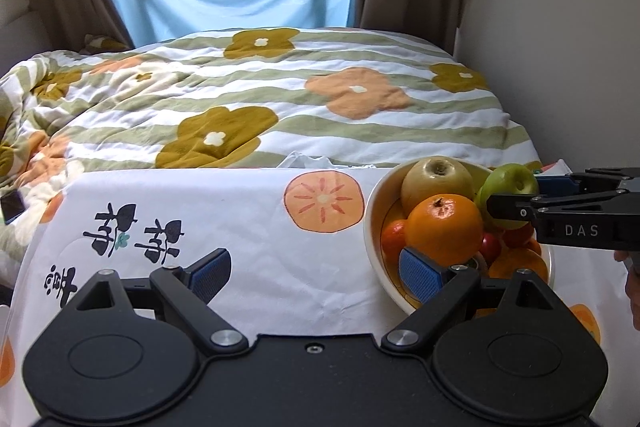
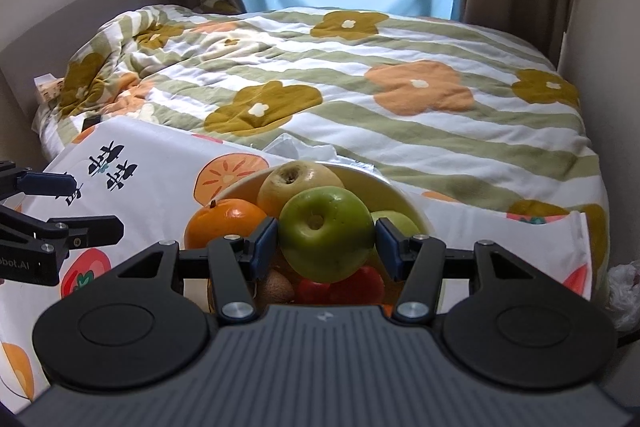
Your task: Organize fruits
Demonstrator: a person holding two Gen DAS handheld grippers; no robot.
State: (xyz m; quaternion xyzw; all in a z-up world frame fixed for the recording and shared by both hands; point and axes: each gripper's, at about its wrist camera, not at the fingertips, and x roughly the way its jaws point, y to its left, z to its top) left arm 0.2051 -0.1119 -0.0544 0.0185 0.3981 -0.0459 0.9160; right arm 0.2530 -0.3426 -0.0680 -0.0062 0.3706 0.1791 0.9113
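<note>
A fruit sort under way at the foot of a bed: the right gripper point(image 2: 326, 241) has its two blue pads against the flanks of a green apple point(image 2: 325, 233) that sits high on the pile in a cream bowl point(image 2: 240, 187), jaws drawn in to the apple's width and apparently clamped on it, though the view cannot prove how firmly. The bowl rests on a white cloth printed with persimmons point(image 1: 240, 227), laid over a low table beside the striped floral quilt point(image 1: 280, 95). Taking the held apple as centre in the right wrist view, a russet yellow apple point(image 2: 298, 183) lies at about twelve o'clock, an orange point(image 2: 224, 223) at nine, a second green fruit point(image 2: 394, 221) at three, and small red fruits point(image 2: 340, 287) with a brown kiwi-like one point(image 2: 276, 285) at six. The left gripper point(image 1: 320, 273) hangs wide and empty, one pad over bare cloth, the other at the bowl's near edge just below the orange point(image 1: 444, 229). The step in hand looks like the pick of the green apple point(image 1: 508, 193). The next move, by this reading, calls for a straight lift clear of the neighbouring fruit so the pile does not roll, then a carry to wherever the apples are to be grouped; no such spot shows in either view.
</note>
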